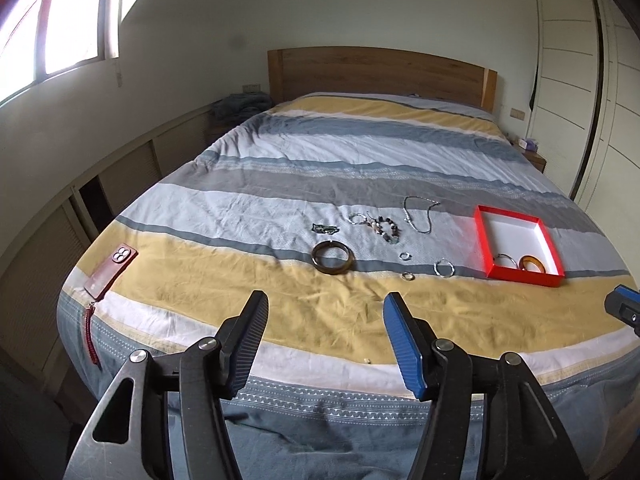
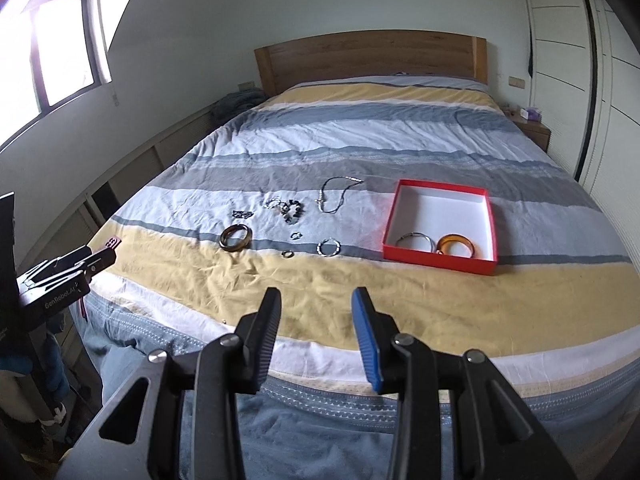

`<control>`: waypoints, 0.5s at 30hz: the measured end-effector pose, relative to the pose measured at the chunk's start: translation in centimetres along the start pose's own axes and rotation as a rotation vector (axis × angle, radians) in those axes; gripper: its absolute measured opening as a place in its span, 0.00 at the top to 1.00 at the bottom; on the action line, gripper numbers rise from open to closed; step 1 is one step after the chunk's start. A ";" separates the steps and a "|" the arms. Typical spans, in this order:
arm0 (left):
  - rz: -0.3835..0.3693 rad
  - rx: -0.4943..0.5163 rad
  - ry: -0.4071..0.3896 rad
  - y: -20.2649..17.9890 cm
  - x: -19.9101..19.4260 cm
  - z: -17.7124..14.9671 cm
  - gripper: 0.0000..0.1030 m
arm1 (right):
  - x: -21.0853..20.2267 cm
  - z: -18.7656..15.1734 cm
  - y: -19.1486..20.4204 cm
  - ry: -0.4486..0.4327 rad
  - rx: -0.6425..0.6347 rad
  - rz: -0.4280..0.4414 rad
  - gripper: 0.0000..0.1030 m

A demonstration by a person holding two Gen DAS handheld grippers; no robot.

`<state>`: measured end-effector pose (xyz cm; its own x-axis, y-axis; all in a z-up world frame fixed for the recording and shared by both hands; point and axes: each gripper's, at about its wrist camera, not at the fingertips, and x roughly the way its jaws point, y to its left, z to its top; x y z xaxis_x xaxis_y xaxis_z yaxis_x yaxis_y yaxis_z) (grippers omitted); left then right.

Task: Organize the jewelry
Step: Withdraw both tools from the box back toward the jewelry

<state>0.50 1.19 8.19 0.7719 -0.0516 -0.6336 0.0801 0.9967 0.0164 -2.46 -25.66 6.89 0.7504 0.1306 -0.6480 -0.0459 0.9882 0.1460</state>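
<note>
Left wrist view: left gripper [image 1: 325,304] hangs over the near edge of the bed [image 1: 280,152], jaws apart, nothing between them.
Jewelry: dark bangle [image 1: 333,258], beaded bracelet [image 1: 386,229] and necklace [image 1: 418,214] lie mid-bed.
Red box [image 1: 520,276]: right of them, holding an orange bangle [image 1: 534,263].
Right wrist view: right gripper [image 2: 316,304] jaws partly apart, empty.
Phone [image 1: 112,270]: near left.

bedspread [image 2: 360,280]: creased matt cloth
headboard [image 2: 368,56]: smooth wood
red box [image 2: 436,258]: matt card
amber bangle [image 2: 456,246]: glossy
</note>
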 end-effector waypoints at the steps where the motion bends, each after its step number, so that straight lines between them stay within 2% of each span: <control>1: 0.003 -0.005 0.000 0.1 0.0 0.0 0.43 | 0.2 0.0 0.3 0.006 -0.008 0.003 0.66; 15: 0.009 -0.010 0.008 0.5 2.0 0.8 0.43 | 3.9 1.1 2.1 0.066 -0.066 0.010 0.64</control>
<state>2.58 1.50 7.57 0.7673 -0.0418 -0.6399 0.0665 0.9977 0.0145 1.06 -23.14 5.50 0.7044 0.1432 -0.6952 -0.0979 0.9897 0.1047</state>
